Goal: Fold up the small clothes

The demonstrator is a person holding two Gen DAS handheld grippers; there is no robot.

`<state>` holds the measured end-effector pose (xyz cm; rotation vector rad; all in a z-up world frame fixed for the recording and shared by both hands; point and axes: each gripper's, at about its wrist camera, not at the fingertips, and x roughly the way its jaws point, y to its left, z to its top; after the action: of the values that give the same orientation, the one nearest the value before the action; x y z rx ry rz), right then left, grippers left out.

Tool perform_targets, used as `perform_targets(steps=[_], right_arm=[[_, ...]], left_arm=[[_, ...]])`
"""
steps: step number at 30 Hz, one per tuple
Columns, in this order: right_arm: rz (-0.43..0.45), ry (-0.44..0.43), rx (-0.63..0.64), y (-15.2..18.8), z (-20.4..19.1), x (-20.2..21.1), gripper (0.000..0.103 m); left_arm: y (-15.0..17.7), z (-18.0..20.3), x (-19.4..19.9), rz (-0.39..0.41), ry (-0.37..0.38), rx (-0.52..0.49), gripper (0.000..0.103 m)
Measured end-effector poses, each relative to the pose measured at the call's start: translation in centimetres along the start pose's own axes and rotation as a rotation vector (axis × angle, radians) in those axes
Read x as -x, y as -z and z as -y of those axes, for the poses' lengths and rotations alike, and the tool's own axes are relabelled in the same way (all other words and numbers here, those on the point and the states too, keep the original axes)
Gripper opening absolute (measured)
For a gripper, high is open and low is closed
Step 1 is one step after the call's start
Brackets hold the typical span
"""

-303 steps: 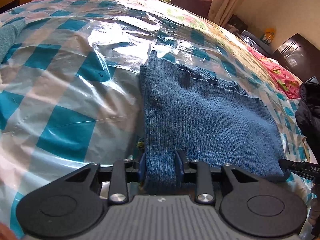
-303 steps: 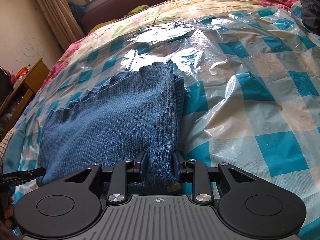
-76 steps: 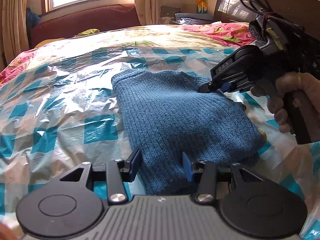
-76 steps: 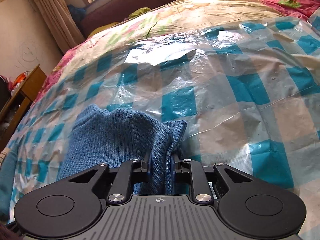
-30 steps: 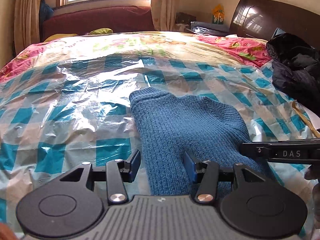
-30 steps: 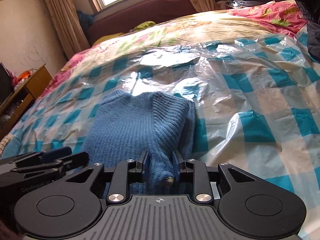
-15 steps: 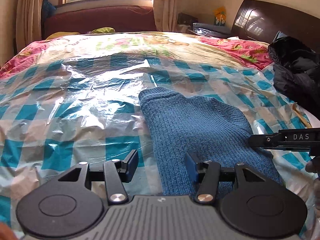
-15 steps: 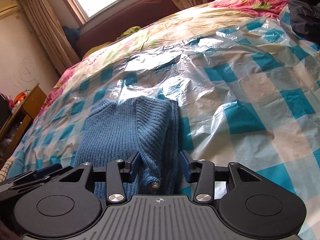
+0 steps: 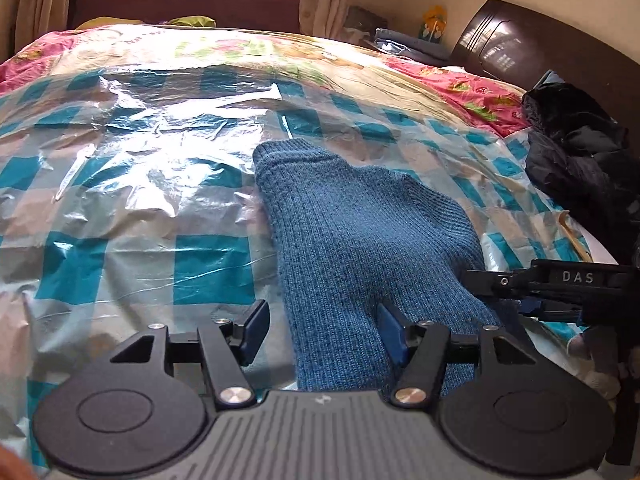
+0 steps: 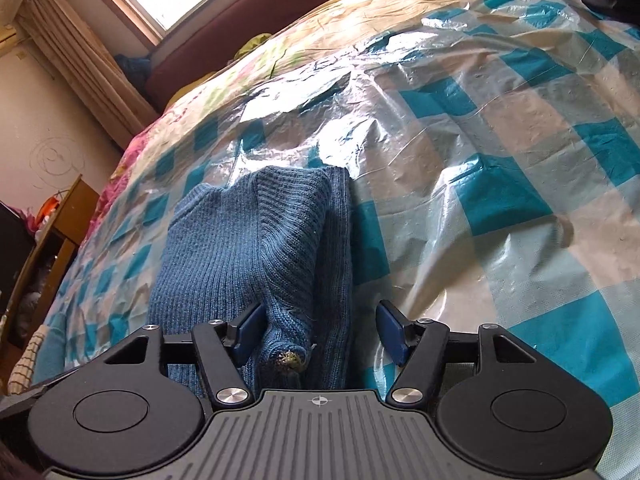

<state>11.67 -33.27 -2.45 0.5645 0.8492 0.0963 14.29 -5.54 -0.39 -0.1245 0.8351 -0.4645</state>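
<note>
A blue knitted sweater (image 9: 360, 232) lies folded into a narrow bundle on the plastic-covered checked bed (image 9: 120, 184). My left gripper (image 9: 320, 330) is open, its jaws wide apart over the sweater's near edge, holding nothing. My right gripper (image 10: 320, 332) is open too, jaws spread over the near end of the sweater (image 10: 256, 256), where a small yellowish tag (image 10: 289, 359) shows. The right gripper also shows in the left wrist view (image 9: 520, 288), at the sweater's right side.
A black jacket (image 9: 576, 160) lies on the bed at the right. A dark headboard (image 9: 520, 44) stands behind it. A wooden cabinet (image 10: 60, 232) stands left of the bed. A dark red sofa (image 9: 180, 0) sits under the window.
Both grippers have let go of the sweater and opened wide. The folded sweater now rests on the bed. Both grippers have drawn back slightly.
</note>
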Motion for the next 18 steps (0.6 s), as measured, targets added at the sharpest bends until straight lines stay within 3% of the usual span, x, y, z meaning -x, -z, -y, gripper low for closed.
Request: perform_targets(steps=[3, 8, 13, 18], right_arm=[[-0.031, -0.086, -0.046, -0.1, 0.4, 0.3, 0.063], [-0.054, -0.052, -0.021, 0.2, 0.0, -1.1, 0.064], [-0.074, -0.108, -0.036, 0.8, -1.0, -1.2, 0.039], [-0.130, -0.188, -0.039, 3.3, -2.1, 0.7, 0.036]], left_arm=[[-0.2, -0.7, -0.9, -0.020, 0.043, 0.050, 0.068], [-0.7, -1.2, -2.3, -0.049, 0.097, 0.098, 0.066], [-0.2, -1.5, -0.7, -0.047, 0.121, 0.092, 0.055], [1.4, -1.7, 3.2, -0.051, 0.103, 0.041, 0.054]])
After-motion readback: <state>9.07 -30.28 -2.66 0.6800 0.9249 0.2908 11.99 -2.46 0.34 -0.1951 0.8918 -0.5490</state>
